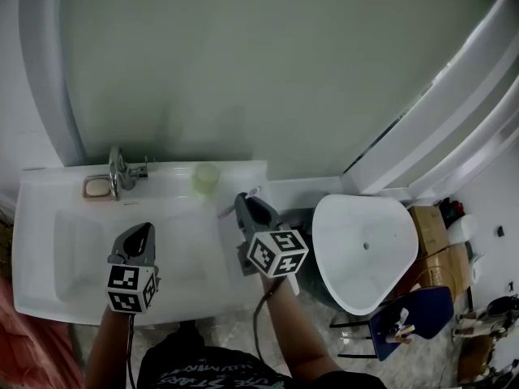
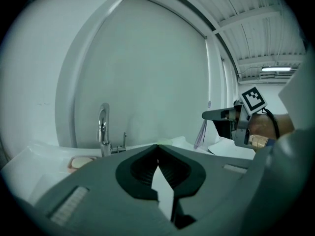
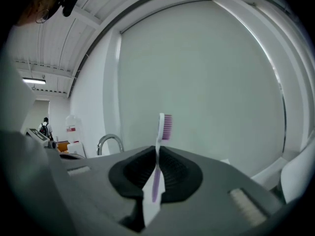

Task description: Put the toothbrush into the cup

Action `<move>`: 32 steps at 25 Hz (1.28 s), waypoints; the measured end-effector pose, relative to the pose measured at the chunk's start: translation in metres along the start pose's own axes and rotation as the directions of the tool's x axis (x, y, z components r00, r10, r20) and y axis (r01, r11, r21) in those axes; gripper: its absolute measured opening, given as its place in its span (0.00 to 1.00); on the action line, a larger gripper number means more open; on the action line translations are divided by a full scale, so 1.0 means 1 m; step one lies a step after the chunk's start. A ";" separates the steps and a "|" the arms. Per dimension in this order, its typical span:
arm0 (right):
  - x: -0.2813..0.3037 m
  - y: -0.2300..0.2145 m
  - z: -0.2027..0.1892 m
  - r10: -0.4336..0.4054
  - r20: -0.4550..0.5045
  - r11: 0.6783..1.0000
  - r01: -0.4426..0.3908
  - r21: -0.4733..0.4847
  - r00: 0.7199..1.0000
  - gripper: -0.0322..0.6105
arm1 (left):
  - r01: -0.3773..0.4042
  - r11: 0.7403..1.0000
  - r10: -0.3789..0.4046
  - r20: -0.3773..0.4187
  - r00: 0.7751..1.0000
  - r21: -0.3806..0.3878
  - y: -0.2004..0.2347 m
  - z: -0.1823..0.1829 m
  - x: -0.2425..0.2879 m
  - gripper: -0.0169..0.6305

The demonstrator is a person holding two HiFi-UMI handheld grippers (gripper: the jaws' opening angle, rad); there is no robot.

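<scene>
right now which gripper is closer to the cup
Right. The right gripper, holding the toothbrush, sits just right of the cup; the left gripper is over the sink, farther off.

- White sink (image 1: 36, 241) against a pale green wall (image 1: 243, 55).
- Chrome faucet (image 1: 120, 171) at the sink's back edge.
- Soap dish (image 1: 96, 187) holding a pale bar, just left of the faucet.
- White rounded fixture (image 1: 365, 250) right of the sink.
- Blue chair (image 1: 418, 310) and cardboard boxes (image 1: 434, 237) further right.
</scene>
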State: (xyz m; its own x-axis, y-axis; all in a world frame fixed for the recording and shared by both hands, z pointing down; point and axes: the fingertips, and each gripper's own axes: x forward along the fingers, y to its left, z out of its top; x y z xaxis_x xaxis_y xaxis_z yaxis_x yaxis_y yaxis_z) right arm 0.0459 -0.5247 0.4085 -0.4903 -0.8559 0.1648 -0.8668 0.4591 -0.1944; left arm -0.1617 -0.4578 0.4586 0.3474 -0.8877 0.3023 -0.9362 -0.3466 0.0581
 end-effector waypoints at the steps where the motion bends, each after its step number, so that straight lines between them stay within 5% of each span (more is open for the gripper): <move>1: 0.013 -0.004 0.005 -0.005 0.009 1.000 0.005 -0.009 1.000 0.09 | 0.010 1.000 -0.010 -0.001 1.000 0.009 0.002 0.002 0.010 0.04; 9: 0.097 -0.042 0.021 -0.075 0.067 0.997 0.077 -0.025 0.995 0.09 | 0.064 0.998 -0.063 -0.035 0.997 0.013 0.015 0.001 0.076 0.04; 19: 0.168 -0.062 -0.041 -0.050 -0.052 0.999 0.050 -0.014 0.997 0.09 | 0.084 0.996 -0.083 -0.090 0.992 -0.001 0.026 -0.021 0.118 0.04; 32: 0.186 -0.072 -0.084 -0.039 -0.113 0.999 0.039 -0.008 0.993 0.09 | 0.092 0.996 -0.092 -0.148 0.985 -0.004 0.025 -0.052 0.133 0.04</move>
State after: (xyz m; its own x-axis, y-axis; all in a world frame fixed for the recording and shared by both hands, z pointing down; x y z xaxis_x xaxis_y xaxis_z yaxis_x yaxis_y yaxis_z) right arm 0.0091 -0.6972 0.5340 -0.4630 -0.8407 0.2808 -0.8858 0.4275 -0.1806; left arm -0.1421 -0.5688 0.5494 0.4201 -0.7976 0.4328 -0.9004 -0.4258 0.0894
